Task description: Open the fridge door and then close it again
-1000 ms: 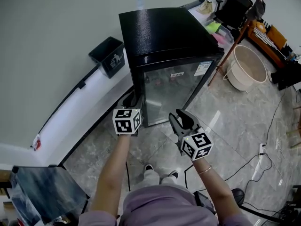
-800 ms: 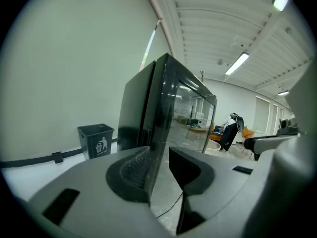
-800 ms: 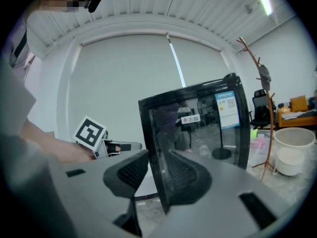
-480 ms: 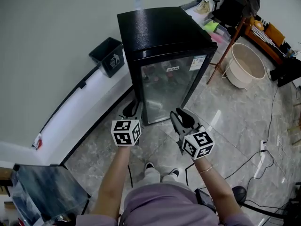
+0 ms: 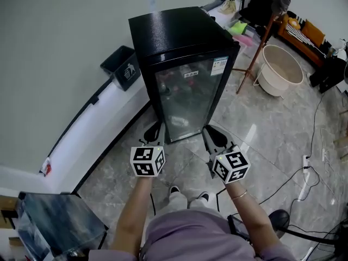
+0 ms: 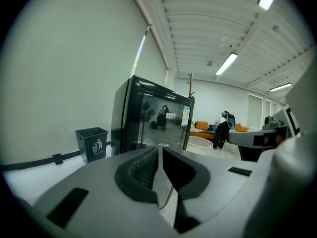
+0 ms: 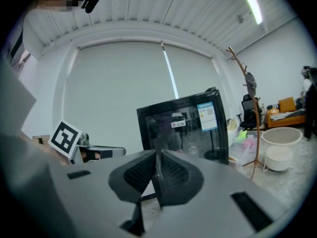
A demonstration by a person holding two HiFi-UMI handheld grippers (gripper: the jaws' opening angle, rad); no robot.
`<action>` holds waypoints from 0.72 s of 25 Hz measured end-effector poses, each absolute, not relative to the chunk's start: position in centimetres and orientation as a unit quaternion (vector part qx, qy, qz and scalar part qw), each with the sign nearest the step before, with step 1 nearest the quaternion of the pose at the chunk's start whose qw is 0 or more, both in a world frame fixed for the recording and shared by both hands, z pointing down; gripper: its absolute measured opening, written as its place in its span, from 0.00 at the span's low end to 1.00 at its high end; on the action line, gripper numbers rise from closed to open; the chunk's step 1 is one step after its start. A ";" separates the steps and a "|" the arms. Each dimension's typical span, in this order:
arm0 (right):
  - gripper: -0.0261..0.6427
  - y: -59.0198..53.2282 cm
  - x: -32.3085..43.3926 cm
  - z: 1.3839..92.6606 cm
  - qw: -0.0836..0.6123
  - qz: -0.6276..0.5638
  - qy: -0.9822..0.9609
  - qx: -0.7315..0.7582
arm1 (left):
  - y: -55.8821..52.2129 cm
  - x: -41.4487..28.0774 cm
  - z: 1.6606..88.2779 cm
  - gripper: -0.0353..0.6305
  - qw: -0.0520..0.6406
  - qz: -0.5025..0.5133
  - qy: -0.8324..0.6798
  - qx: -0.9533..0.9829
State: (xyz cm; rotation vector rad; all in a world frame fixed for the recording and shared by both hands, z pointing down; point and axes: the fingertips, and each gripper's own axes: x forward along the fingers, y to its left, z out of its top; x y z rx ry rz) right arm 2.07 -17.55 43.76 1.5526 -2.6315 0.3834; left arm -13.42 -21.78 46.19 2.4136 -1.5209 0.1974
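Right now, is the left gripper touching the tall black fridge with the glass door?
Apart. In the left gripper view the left gripper, whose jaws have just been closing with nothing between them, sits well short of the black glass-door fridge.

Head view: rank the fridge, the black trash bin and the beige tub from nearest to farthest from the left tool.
1. Fridge, directly ahead of the left tool, whose jaws have just been closing on nothing.
2. Black trash bin, ahead-left by the wall.
3. Beige tub, far right, beyond the fridge.
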 end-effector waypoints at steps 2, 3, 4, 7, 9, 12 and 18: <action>0.07 -17.1 2.7 43.5 0.031 0.121 -0.851 0.510 | -21.1 -13.0 45.8 0.09 0.136 0.068 -0.523 0.839; 0.06 -16.8 3.0 43.4 0.030 0.120 -0.850 0.512 | -20.8 -12.8 45.7 0.08 0.135 0.067 -0.521 0.840; 0.05 -16.6 3.4 43.3 0.029 0.119 -0.849 0.514 | -20.5 -12.6 45.5 0.07 0.134 0.066 -0.520 0.841; 0.05 -15.9 4.3 43.0 0.028 0.116 -0.845 0.522 | -19.7 -12.1 45.1 0.07 0.133 0.061 -0.519 0.842; 0.05 -15.5 4.9 42.8 0.027 0.113 -0.842 0.527 | -19.3 -11.9 44.9 0.07 0.131 0.059 -0.519 0.843; 0.05 -14.9 5.6 42.6 0.032 0.107 -0.839 0.533 | -18.7 -11.6 44.7 0.07 0.131 0.057 -0.520 0.842; 0.04 -14.2 6.4 42.5 0.048 0.099 -0.835 0.540 | -17.6 -11.2 44.6 0.07 0.135 0.054 -0.524 0.839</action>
